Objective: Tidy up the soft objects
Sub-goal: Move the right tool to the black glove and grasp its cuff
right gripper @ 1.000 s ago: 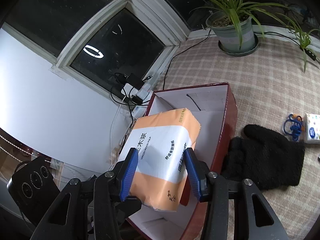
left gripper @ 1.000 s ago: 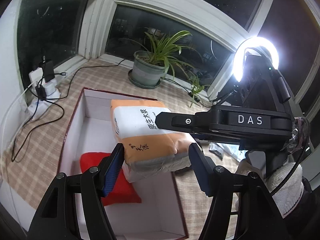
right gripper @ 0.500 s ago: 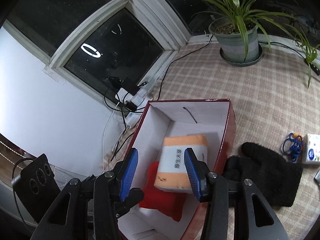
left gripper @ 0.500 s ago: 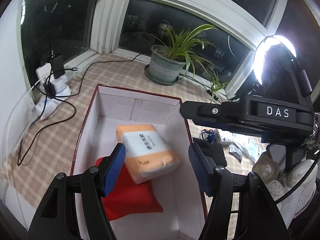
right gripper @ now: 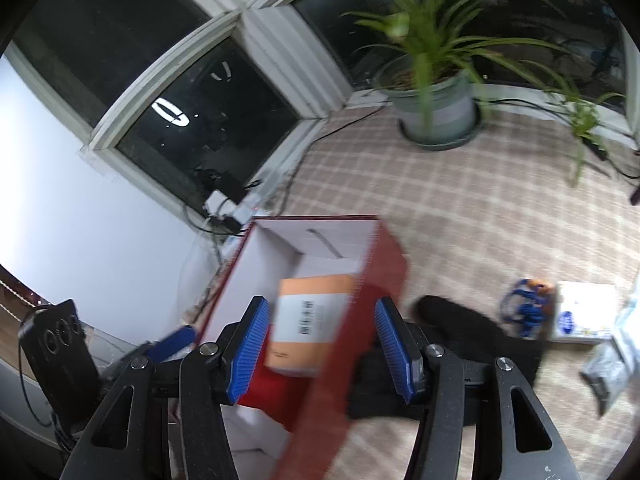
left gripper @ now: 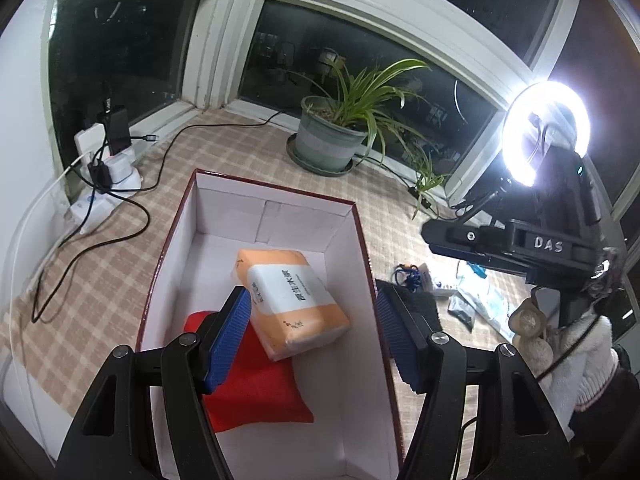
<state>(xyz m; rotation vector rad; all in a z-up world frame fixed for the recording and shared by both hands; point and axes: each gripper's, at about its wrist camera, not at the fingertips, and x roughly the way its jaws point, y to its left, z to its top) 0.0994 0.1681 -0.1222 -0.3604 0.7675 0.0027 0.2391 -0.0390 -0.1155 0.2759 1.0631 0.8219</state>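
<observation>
The left gripper (left gripper: 310,334) hangs above the box (left gripper: 362,248) with its 2 blue fingers (left gripper: 228,334) wide apart and nothing between them. The right gripper (right gripper: 318,346) is also spread wide and empty, and its picture is smeared, so it seems to be moving fast. 1 second ago the right gripper was squeezing the tissue pack (left gripper: 290,296) in the air over the box; now the pack lies inside the box, let go. So 1 more soft thing is put away, and I think the next job is to fetch another one. The pack is orange and white with black writing, puffy like a pillow, and it sits tilted, with its near end resting on the red cushion (left gripper: 256,392) (the cushion was already in the box). Just outside the box's right wall lies a black fuzzy glove (right gripper: 476,344), a soft thing still left out. A bit farther is a small white tissue packet (right gripper: 584,312) beside a blue cord (right gripper: 524,304). Far back by the window stands the potted plant (left gripper: 336,132).
</observation>
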